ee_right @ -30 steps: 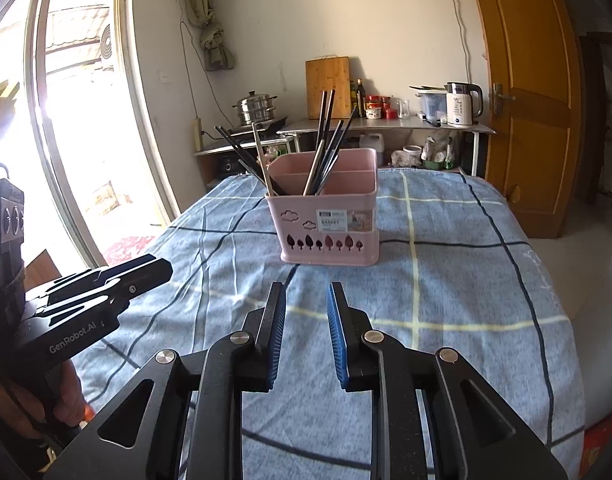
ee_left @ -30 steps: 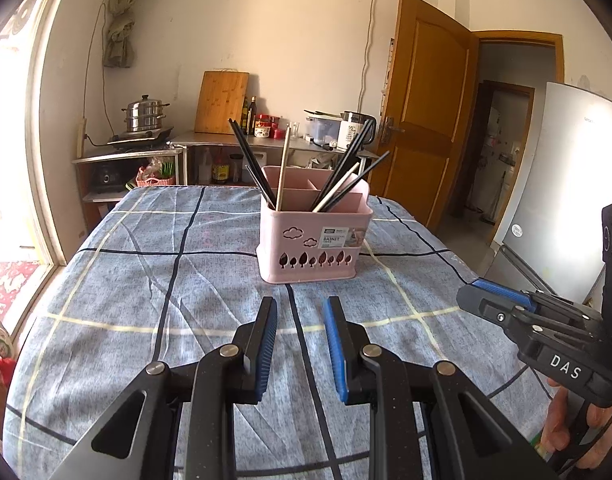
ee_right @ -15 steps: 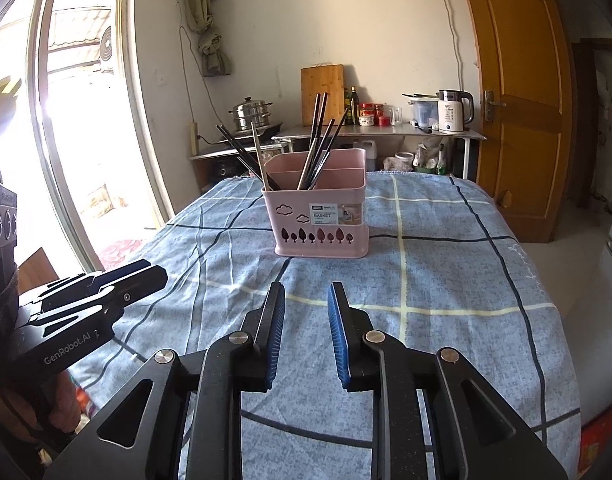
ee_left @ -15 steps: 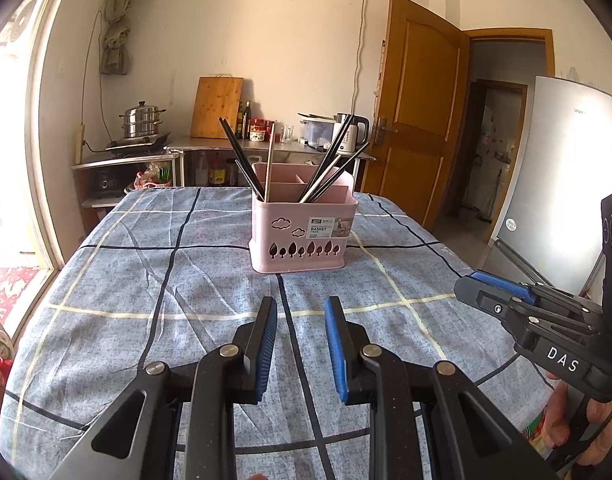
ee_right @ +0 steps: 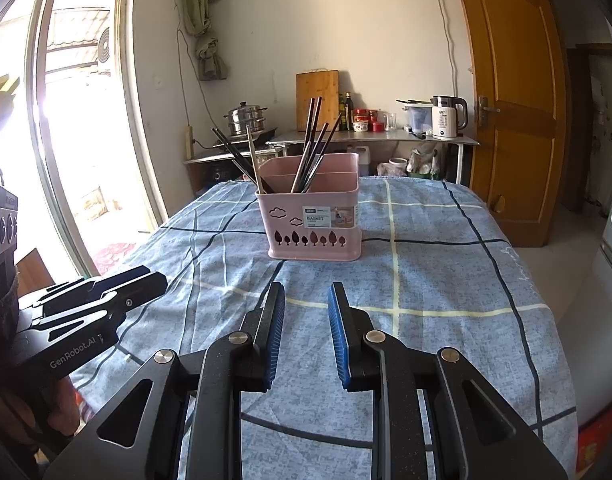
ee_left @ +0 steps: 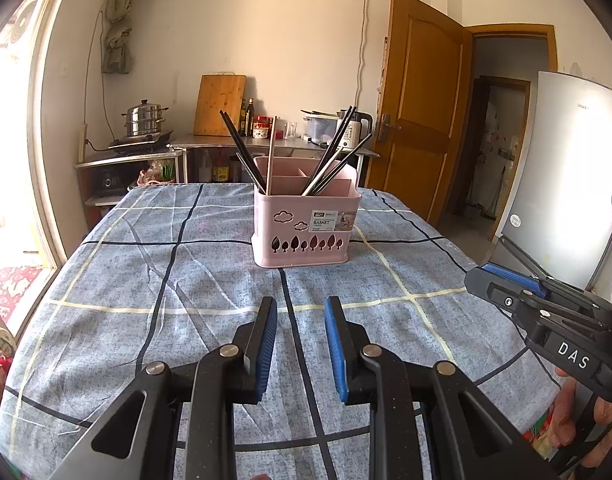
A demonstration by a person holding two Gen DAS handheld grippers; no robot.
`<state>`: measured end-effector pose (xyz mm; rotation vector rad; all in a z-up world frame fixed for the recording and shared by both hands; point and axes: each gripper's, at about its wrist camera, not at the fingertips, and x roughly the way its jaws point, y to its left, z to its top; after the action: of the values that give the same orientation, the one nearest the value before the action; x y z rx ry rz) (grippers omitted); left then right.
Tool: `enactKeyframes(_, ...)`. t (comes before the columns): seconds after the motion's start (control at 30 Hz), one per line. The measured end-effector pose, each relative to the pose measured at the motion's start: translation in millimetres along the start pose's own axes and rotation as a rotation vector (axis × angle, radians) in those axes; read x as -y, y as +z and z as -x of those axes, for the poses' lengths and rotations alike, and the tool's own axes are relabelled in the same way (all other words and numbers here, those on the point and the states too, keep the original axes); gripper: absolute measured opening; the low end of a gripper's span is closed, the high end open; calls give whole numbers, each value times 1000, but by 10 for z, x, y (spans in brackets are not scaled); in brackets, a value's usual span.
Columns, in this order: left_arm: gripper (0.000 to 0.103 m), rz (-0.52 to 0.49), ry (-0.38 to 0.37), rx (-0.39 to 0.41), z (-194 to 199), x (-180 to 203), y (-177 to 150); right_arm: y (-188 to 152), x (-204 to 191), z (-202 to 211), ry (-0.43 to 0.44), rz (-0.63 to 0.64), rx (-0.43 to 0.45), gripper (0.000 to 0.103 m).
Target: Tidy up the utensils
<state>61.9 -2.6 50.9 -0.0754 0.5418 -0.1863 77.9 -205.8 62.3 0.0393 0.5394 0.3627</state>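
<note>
Ahead, pink utensil basket (ee_left: pixel 307 228) well beyond both parted, empty tongs (ee_left: pixel 298 312).

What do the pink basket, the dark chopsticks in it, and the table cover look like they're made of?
Pink basket: likely moulded plastic, matte, with cut-out tree shapes and a sticker label.
Dark chopsticks: smooth black, perhaps plastic or lacquered wood; can't tell.
Table cover: woven fabric, blue checked, visibly creased.

Ahead of me a pink utensil basket (ee_left: pixel 307 227) stands upright on the blue checked cloth, tree cut-outs along its base and a label on its front. Dark chopsticks (ee_left: pixel 333 157) lean from its compartments, beside one pale stick (ee_left: pixel 270 155).
</note>
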Motion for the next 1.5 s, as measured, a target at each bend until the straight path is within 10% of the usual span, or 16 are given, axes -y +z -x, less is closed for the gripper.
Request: enactKeyframes(1.5,24,-24,6,1,29,73,-42,-21,-36,-21,18,-1,-19,24)
